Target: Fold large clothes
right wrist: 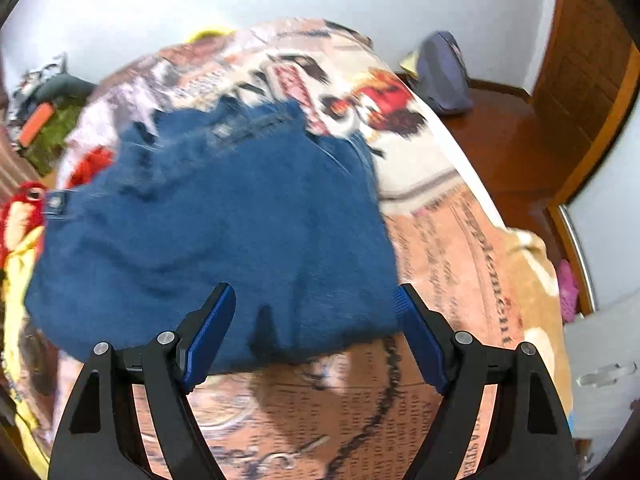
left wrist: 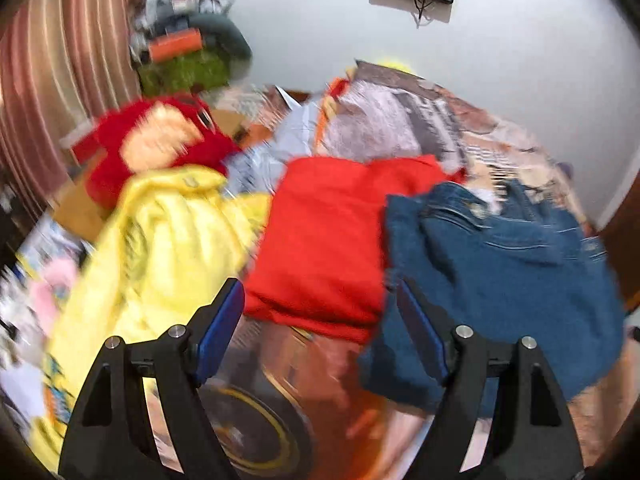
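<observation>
Left tool (left wrist: 320, 304) and right tool (right wrist: 316, 304), each with jaws spread wide and nothing between the pads. Folded blue jeans (right wrist: 208, 216) lie on the printed bedspread (right wrist: 452, 264); folded red garment (left wrist: 328, 240) at their 9 o'clock, crumpled yellow garment (left wrist: 160, 240) beyond.

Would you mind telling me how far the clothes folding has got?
Done, it seems: the red garment and the jeans lie folded on the printed blanket. In hand: nothing; both the left gripper and right gripper are open and empty. Left: the yellow garment lies crumpled.
</observation>
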`<action>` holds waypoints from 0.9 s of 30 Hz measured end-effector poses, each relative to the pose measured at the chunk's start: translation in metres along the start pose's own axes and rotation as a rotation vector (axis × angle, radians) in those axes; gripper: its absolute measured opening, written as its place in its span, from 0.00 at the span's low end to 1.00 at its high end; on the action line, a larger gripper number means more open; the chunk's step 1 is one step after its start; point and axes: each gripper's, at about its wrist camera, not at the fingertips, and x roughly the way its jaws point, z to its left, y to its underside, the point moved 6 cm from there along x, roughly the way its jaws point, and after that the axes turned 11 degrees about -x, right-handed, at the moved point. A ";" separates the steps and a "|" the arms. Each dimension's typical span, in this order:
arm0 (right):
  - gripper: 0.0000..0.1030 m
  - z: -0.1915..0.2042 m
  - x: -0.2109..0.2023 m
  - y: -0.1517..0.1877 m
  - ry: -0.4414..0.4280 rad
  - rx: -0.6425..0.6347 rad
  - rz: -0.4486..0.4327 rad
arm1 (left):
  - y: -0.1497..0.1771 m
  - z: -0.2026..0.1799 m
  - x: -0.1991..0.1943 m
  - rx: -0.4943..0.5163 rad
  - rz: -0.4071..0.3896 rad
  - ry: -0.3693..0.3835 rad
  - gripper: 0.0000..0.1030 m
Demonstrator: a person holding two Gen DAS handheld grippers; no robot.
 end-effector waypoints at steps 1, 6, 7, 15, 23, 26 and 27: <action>0.76 0.008 -0.005 -0.005 -0.010 -0.017 -0.020 | 0.005 -0.001 0.003 -0.024 0.048 0.045 0.76; 0.76 0.049 -0.012 -0.019 -0.026 -0.127 -0.068 | 0.047 -0.009 0.027 -0.168 0.322 0.268 0.76; 0.76 0.056 -0.011 -0.019 -0.028 -0.148 -0.065 | 0.054 -0.011 0.030 -0.185 0.357 0.296 0.76; 0.76 0.094 0.015 0.001 -0.050 -0.268 -0.002 | 0.082 -0.034 0.061 -0.267 0.482 0.433 0.73; 0.76 0.092 0.012 0.012 -0.025 -0.307 0.023 | 0.081 -0.053 0.098 -0.389 0.458 0.529 0.61; 0.76 0.089 0.012 0.013 -0.014 -0.300 0.031 | 0.082 -0.052 0.106 -0.485 0.457 0.559 0.54; 0.76 0.089 0.012 0.013 -0.012 -0.293 0.033 | 0.082 -0.051 0.104 -0.509 0.450 0.550 0.51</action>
